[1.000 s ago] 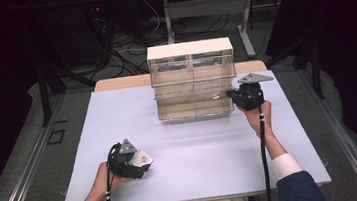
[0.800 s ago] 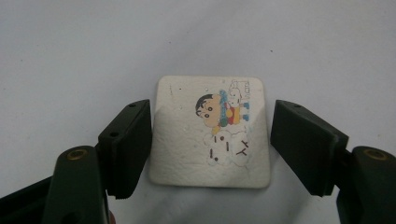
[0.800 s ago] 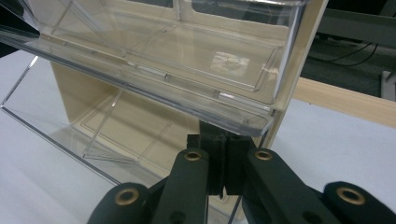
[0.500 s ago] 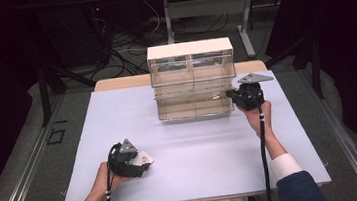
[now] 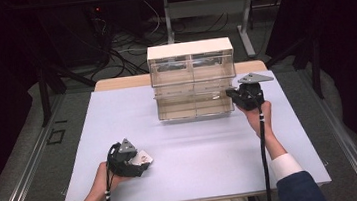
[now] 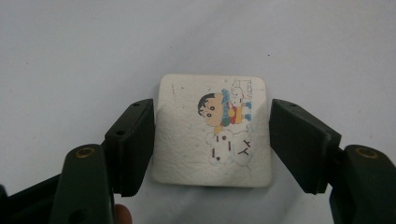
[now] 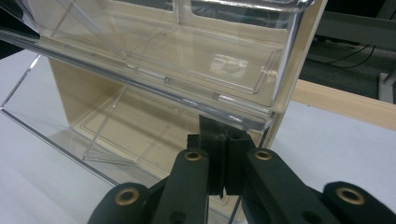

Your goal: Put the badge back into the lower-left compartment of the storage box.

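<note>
A white square tile (image 6: 182,149) with a cartoon print lies flat on the white table (image 5: 202,153) at the near left. My left gripper (image 6: 212,144) is shut on it, one pad against each side edge. From above, the tile (image 5: 144,159) pokes out past the left gripper (image 5: 139,163). At the back stands a small cabinet (image 5: 189,54) of clear tilt-out drawers. Its lower right drawer (image 7: 140,135) is tipped open. My right gripper (image 7: 223,168) is shut on that drawer's clear front rim, and from above the right gripper (image 5: 231,94) sits at the cabinet's right corner.
The upper drawers (image 7: 187,56) look empty and closed above the open one. A wooden strip (image 5: 114,83) runs behind the table. Cables and table legs (image 5: 246,23) lie on the floor beyond. Metal rails (image 5: 32,161) flank the table.
</note>
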